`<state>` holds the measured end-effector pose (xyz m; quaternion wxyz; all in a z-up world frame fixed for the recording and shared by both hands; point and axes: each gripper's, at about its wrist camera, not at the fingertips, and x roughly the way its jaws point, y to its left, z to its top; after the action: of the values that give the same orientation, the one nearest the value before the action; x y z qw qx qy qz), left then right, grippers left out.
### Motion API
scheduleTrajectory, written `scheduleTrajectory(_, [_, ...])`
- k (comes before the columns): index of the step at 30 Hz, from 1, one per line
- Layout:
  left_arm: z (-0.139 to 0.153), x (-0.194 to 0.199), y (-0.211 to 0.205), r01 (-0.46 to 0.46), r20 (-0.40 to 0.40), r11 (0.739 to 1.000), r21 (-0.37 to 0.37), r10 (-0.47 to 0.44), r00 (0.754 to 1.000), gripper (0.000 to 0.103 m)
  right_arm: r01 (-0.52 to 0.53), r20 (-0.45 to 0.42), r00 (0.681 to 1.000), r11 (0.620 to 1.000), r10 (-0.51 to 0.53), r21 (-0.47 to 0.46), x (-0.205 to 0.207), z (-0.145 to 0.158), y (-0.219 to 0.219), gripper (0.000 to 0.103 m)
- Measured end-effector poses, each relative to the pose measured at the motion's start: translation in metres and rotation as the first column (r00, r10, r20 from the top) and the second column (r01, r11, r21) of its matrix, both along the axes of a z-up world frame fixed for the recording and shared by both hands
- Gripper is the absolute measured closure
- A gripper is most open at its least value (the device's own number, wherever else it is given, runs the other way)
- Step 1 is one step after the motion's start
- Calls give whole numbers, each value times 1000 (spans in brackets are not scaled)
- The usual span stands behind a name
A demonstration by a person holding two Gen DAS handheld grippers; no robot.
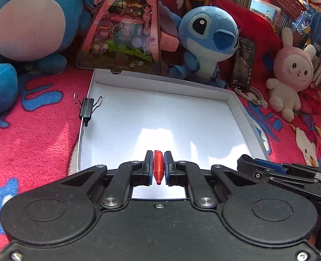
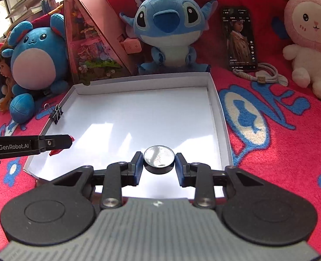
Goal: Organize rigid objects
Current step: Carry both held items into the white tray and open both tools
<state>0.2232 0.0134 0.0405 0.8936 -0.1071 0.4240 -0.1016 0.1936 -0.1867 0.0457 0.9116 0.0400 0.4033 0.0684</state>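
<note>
Left gripper (image 1: 157, 167) is clamped on a small red bullet-shaped cap (image 1: 157, 167); a round black disc (image 2: 159, 159) with a shiny silver top is pinched by the right gripper (image 2: 159, 163), the white box (image 2: 215, 91) seen at 12 o'clock.

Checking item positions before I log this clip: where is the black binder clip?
In both wrist views the black binder clip is clamped on the left wall of the white box, near its far corner, beside the round blue plush.

The right hand-held gripper (image 2: 159, 162) clamps a round black disc with a mirrored top (image 2: 159, 158) over the white box lid (image 2: 217, 100). At the lid's left edge, a black binder clip (image 2: 56, 113); the left hand-held gripper (image 2: 70, 141) grips a red piece (image 2: 55, 152) near its front-left corner.
</note>
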Motion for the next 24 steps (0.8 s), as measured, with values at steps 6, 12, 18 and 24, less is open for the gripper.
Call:
scheduleTrajectory(6, [-19,10,-9,-19,-23,999,35,19,1000,93,-4,-37,999,999,2,-45,17,-14,9,66])
scheduleTrajectory(12, [-26,8,-14,-14,-30,999,48,15,999,93,-7,-47,999,998,5,-55,23,-20,11,66])
scheduleTrajectory(18, [-28,7,-15,-18,-32,999,50,19,999,93,-9,-59,998,998,5,-70,24,-25,13,66])
scheduleTrajectory(24, [-28,6,-17,-16,-23,998,65,18,1000,93,-19,-54,998,996,14,-92,23,-27,16,66])
